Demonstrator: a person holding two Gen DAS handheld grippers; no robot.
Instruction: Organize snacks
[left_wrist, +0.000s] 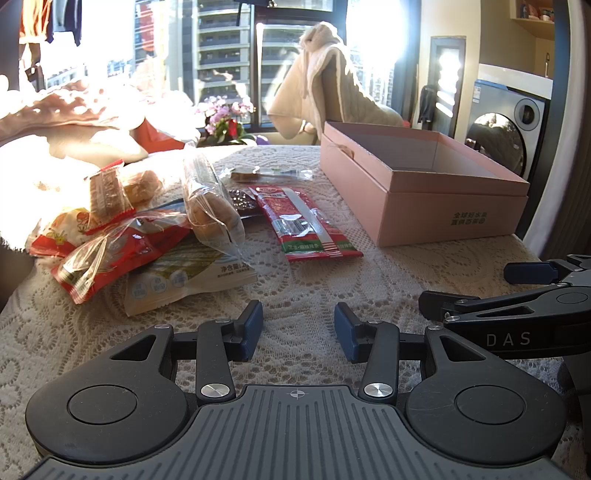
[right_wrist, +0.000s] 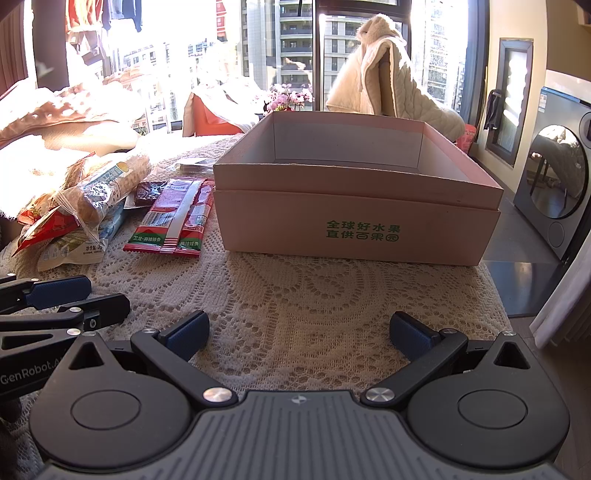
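Note:
A pile of snack packets (left_wrist: 147, 229) lies on the lace-covered table at the left; it also shows in the right wrist view (right_wrist: 85, 210). A red spicy-strip packet (left_wrist: 306, 221) (right_wrist: 177, 218) lies between the pile and an open, empty pink box (left_wrist: 424, 192) (right_wrist: 354, 206). A clear-wrapped bread roll (left_wrist: 210, 199) (right_wrist: 107, 188) lies on the pile. My left gripper (left_wrist: 298, 328) is open and empty, low over the cloth in front of the snacks. My right gripper (right_wrist: 299, 332) is open wide and empty, in front of the box.
The lace tablecloth (right_wrist: 295, 288) covers the table; its right edge drops off near the box. Pink and cream bedding (left_wrist: 74, 110) lies behind the snacks. A chair with a cream blanket (right_wrist: 388, 74), flowers (left_wrist: 225, 122) and a washing machine (right_wrist: 561, 177) stand beyond.

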